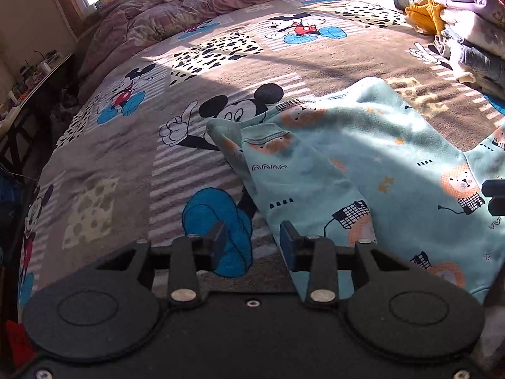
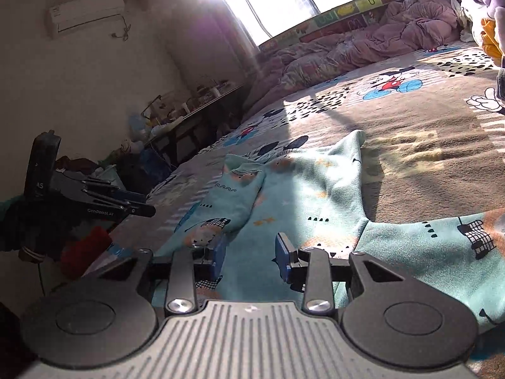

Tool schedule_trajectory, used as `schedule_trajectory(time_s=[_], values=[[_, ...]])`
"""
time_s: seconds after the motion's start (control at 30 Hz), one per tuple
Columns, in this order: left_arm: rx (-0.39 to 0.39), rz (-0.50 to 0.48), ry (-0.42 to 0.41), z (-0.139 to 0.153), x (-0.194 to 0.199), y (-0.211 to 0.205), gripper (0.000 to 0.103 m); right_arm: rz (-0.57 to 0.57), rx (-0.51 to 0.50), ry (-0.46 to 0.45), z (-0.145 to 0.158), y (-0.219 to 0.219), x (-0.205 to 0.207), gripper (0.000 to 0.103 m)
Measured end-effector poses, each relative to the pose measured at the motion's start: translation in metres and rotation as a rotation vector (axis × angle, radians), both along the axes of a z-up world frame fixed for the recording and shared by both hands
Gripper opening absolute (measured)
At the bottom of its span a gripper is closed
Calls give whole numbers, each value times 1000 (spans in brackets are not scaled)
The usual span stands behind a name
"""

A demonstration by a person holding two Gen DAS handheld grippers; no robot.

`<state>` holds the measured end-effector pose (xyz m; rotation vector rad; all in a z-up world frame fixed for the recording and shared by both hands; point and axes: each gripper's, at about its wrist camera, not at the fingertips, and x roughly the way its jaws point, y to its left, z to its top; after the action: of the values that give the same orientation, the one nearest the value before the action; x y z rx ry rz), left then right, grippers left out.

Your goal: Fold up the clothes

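Observation:
A teal child's top with lion prints [image 1: 394,164] lies spread on the Mickey Mouse blanket [image 1: 110,145]; one sleeve [image 1: 293,177] is folded over its body. My left gripper [image 1: 254,246] is open and empty, just above the blanket at the garment's left edge. My right gripper [image 2: 251,252] is open and empty, low over the top [image 2: 315,195]; its tips show at the right edge of the left wrist view [image 1: 495,197]. The left gripper also shows in the right wrist view [image 2: 139,203], to the left of the garment.
A stack of folded clothes [image 1: 467,28] sits at the bed's far right. A crumpled pink duvet [image 1: 195,6] lies along the far side under the window. A cluttered side table [image 2: 195,107] stands left of the bed.

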<state>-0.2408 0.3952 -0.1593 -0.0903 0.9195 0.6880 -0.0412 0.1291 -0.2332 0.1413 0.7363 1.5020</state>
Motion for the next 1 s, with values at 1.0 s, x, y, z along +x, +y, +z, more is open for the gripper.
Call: schedule_trajectory(time_s=[1.0], values=[[-136, 148, -54, -63, 98, 108, 30, 92, -128, -149, -32, 32, -30, 69]])
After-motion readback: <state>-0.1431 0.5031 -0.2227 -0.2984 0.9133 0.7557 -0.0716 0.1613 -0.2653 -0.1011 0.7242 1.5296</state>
